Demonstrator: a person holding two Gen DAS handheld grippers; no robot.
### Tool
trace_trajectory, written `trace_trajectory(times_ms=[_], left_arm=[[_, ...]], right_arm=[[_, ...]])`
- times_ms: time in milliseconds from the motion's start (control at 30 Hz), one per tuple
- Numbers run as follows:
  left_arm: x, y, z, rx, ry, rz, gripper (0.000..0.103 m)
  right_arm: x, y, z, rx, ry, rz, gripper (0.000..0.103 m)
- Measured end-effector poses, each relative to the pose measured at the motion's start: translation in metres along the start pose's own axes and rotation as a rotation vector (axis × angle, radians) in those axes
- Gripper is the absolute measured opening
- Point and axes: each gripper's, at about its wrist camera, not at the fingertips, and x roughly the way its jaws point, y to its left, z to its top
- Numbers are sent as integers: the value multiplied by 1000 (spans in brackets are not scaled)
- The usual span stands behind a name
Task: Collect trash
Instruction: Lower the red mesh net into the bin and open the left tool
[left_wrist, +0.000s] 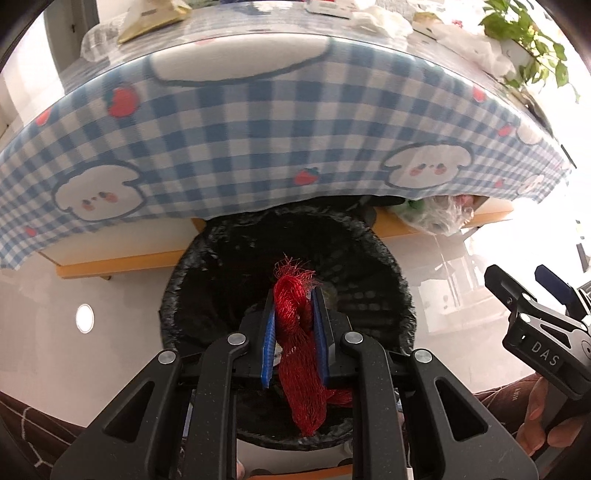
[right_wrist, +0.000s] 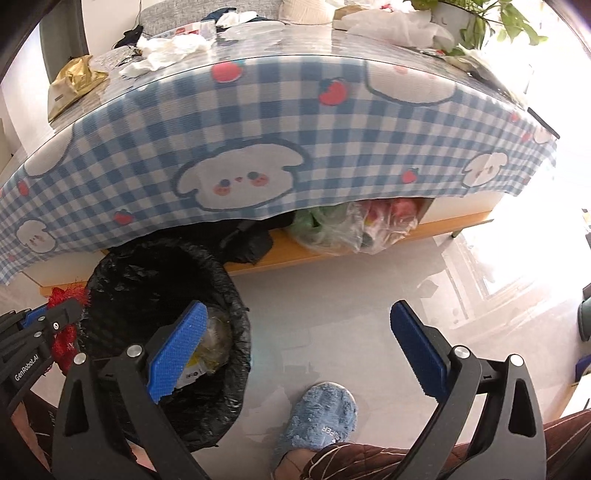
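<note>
One red net (left_wrist: 300, 354), one bin (left_wrist: 207, 266)

Black two-finger left gripper (left_wrist: 293, 314) and right gripper (right_wrist: 299, 345) with blue ribbed pads (right_wrist: 177, 350), silver rivets; fluffy blue slipper (right_wrist: 317, 417), brown quilted trousers (right_wrist: 369, 461).

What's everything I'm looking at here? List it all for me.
Red mesh bag: one, red, pinched in the left tongs above the bin.
Bin: one, black liner, on the floor by the table; a clear wrapper lies inside.
Tablecloth: one, blue-white check with puppies and strawberries, draped over the table.
Tissues: several, white, crumpled on the tabletop.
Gold wrapper: one, tabletop's left end.
Plant: one, green, far right corner.
Plastic bags: a few, clear and green, under the table.
Slipper: one, blue, fluffy, on the person's foot.
Left tongs: closed on the mesh.
Right tongs: wide open, empty.
</note>
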Motion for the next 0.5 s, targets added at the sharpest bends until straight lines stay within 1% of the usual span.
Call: trace_trajectory(times_ms=[33, 133, 233, 300, 367, 400, 433, 467, 500], left_arm=[[1, -3, 0, 4, 1, -5, 18], [1, -8, 0, 13, -1, -17, 25], [0, -10, 1, 12, -13, -19, 28], [1, -8, 1, 3, -9, -18, 33], [1, -5, 1, -8, -14, -10, 45], [0, -4, 1, -12, -15, -9, 47], [0, -2, 1, -18, -17, -7, 50], [-1, -1, 2, -23, -18, -2, 59], [-1, 1, 2, -29, -23, 6, 64]], right_arm=[[0, -2, 0, 3, -1, -2, 95], [-1, -6, -1, 10, -3, -6, 95], [0, -7, -1, 16, -2, -8, 95], [0, -7, 0, 19, -3, -8, 95], [0, -6, 0, 18, -4, -4, 95], [0, -5, 0, 16, -5, -5, 95], [0, -4, 0, 14, -6, -4, 95], [0, -3, 0, 12, -6, -1, 95], [0, -3, 0, 10, -7, -1, 95]])
